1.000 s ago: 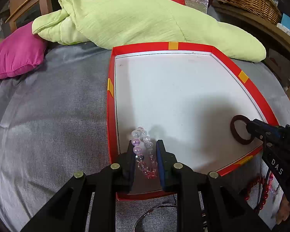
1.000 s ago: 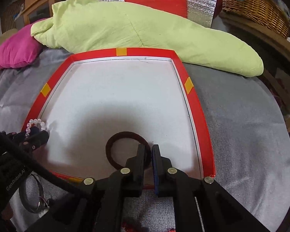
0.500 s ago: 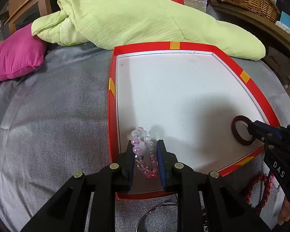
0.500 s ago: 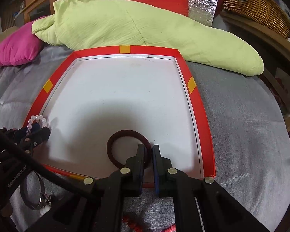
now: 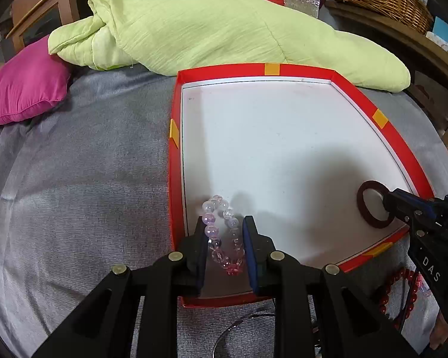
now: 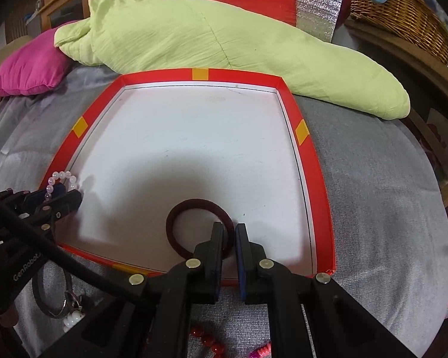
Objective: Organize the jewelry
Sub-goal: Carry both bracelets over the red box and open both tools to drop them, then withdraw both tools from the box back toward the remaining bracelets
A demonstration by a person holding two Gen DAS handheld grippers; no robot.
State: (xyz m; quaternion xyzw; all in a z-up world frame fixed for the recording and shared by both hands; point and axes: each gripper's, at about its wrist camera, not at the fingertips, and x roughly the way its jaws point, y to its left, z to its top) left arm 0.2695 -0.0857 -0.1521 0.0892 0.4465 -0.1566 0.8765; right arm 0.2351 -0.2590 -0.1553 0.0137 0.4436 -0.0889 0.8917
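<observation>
Now we see the left gripper with its jaws pressed on the clear pink bead bracelet, which lies in the near left corner of the red-rimmed white tray on the grey bed cover. Our right gripper has its jaws pinched on the dark red hair tie, resting on the tray floor near its front edge.
</observation>
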